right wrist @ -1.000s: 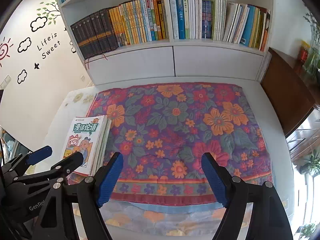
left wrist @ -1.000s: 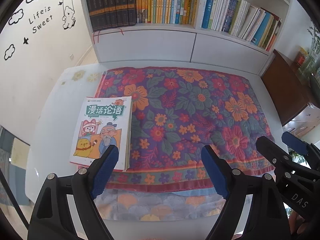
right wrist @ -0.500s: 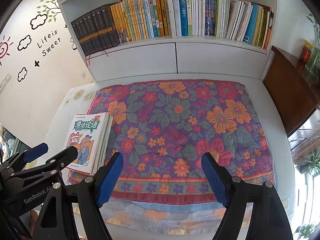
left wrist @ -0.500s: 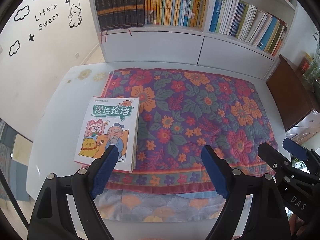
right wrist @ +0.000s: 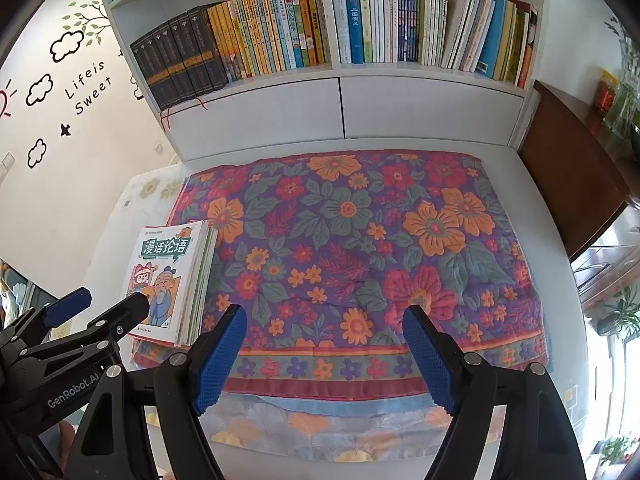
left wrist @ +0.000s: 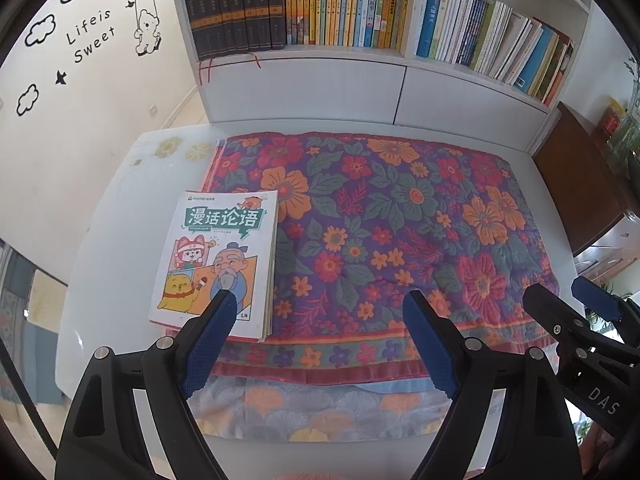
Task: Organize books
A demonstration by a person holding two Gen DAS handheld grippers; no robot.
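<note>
A stack of thin cartoon-cover books (left wrist: 218,256) (right wrist: 168,276) lies flat at the left edge of a flowered quilt (left wrist: 380,232) (right wrist: 360,256) on a white table. My left gripper (left wrist: 320,312) hangs open above the quilt's near edge, its left fingertip over the stack's near corner, nothing between the fingers. My right gripper (right wrist: 324,324) is open too, over the quilt's near middle, empty. Each gripper shows in the other's view: the right gripper (left wrist: 568,300) at the right, the left gripper (right wrist: 104,308) at the left by the stack.
A white bookcase (left wrist: 360,80) (right wrist: 340,108) with rows of upright books stands behind the table. A brown cabinet (left wrist: 580,184) (right wrist: 572,176) sits at the right. A wall with decals (left wrist: 88,36) is on the left. A second patterned cloth (left wrist: 320,408) peeks out under the quilt's near edge.
Both views have drifted slightly, so the table and book stack sit a little differently in frame. Both grippers stay open and empty; the stack has not moved.
</note>
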